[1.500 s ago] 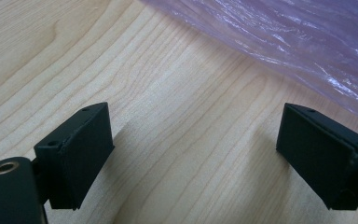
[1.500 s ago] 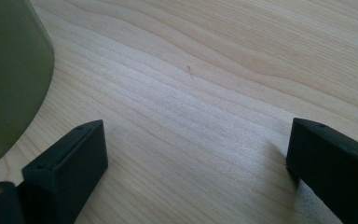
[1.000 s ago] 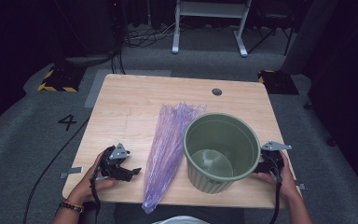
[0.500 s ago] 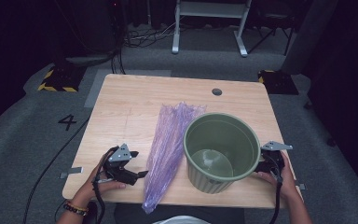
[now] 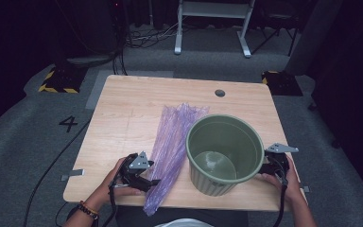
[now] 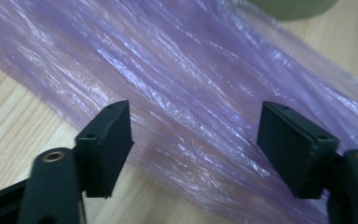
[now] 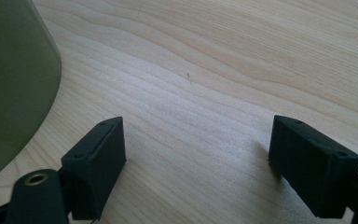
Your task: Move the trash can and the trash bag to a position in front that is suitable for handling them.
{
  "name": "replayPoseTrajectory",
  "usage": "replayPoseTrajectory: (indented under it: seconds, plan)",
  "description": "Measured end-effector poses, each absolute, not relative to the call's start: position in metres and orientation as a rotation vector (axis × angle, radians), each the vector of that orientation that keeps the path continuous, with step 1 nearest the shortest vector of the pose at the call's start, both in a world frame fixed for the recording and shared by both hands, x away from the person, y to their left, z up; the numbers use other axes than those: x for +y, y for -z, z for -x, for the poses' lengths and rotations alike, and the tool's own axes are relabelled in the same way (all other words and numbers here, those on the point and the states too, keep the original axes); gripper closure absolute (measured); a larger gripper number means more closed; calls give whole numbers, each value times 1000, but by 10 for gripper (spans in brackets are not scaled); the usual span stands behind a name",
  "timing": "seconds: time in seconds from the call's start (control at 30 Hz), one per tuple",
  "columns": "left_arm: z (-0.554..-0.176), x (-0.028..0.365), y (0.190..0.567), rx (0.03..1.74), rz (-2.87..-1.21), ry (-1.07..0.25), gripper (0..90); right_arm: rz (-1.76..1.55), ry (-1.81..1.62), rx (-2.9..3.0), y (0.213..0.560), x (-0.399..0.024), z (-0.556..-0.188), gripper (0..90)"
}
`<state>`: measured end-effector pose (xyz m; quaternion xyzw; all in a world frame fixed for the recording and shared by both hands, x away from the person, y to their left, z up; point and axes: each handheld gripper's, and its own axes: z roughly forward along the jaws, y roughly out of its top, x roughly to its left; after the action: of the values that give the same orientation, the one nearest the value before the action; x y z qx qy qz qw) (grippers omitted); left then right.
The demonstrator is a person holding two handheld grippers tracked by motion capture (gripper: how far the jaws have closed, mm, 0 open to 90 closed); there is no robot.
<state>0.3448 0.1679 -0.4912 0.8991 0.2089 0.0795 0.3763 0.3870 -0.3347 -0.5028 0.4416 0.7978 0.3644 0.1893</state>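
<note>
A long, crinkled purple plastic bag (image 5: 172,142) lies flat on the wooden table (image 5: 123,118), running from its middle to the near edge. Right of it stands an upright green ribbed bin (image 5: 212,182), nothing inside. My left gripper (image 5: 152,182) is at the bag's near left edge. In the left gripper view its jaws (image 6: 196,130) straddle the bag (image 6: 191,70); they have just been closing but stay open, pads apart from the plastic. My right gripper (image 5: 266,168) rests beside the bin's right wall (image 7: 14,84). Its jaws (image 7: 196,154) have just been closing a little and stand open over bare wood.
A round cable hole (image 5: 220,93) sits near the table's far edge. The bin's foot (image 6: 293,7) is just beyond the bag. Grey carpet with a number mark (image 5: 69,124) surrounds the table, and a white stand (image 5: 212,28) is behind it.
My left gripper has slid right across the table, from left of the bag onto its near edge. The right gripper, the bin and the bag have kept their places.
</note>
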Motion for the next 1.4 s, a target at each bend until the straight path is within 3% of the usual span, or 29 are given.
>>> replayPoseTrajectory:
  seconds: [0.13,0.43,0.53,1.4]
  plan:
    - [-349,170,496,554,-2322,-222,312,-1220,-1038,2235,502,-334,-385,227]
    - [-363,188,499,599,-2295,-312,271,-1114,-1151,2254,495,-324,-377,351]
    - [-371,194,502,621,-2275,-264,256,-1076,-1173,2270,492,-319,-374,355]
    - [-414,208,503,672,-2251,-285,249,-989,-1139,2305,490,-282,-366,353]
